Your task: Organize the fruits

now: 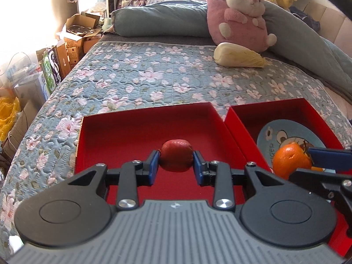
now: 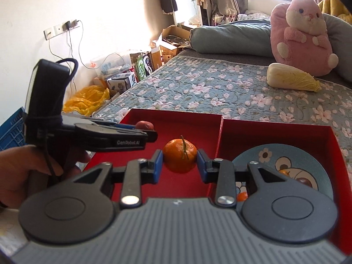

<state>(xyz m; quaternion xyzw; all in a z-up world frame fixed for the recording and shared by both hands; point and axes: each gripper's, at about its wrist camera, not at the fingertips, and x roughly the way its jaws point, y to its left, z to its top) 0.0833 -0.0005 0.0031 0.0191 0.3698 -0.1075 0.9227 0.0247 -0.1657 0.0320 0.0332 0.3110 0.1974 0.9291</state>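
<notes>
My left gripper [image 1: 176, 159] is shut on a dark red round fruit [image 1: 176, 155] and holds it over the left red box [image 1: 132, 132]. My right gripper [image 2: 180, 161] is shut on an orange tangerine [image 2: 180, 156] with a stem, held over the left red box [image 2: 180, 123] near the divide. The tangerine also shows in the left wrist view [image 1: 290, 160], and the red fruit in the right wrist view [image 2: 144, 125]. The right red box [image 2: 286, 136] holds a blue bear plate [image 2: 286, 160] with more small fruits [image 2: 304, 181] on it, partly hidden by my right gripper.
Both boxes sit on a floral quilted bed [image 1: 154, 77]. A Chinese cabbage [image 1: 238, 56] and a pink plush toy [image 1: 239, 15] lie further back. Cardboard boxes [image 1: 72, 41] and a yellow bag [image 2: 88, 100] stand on the floor to the left.
</notes>
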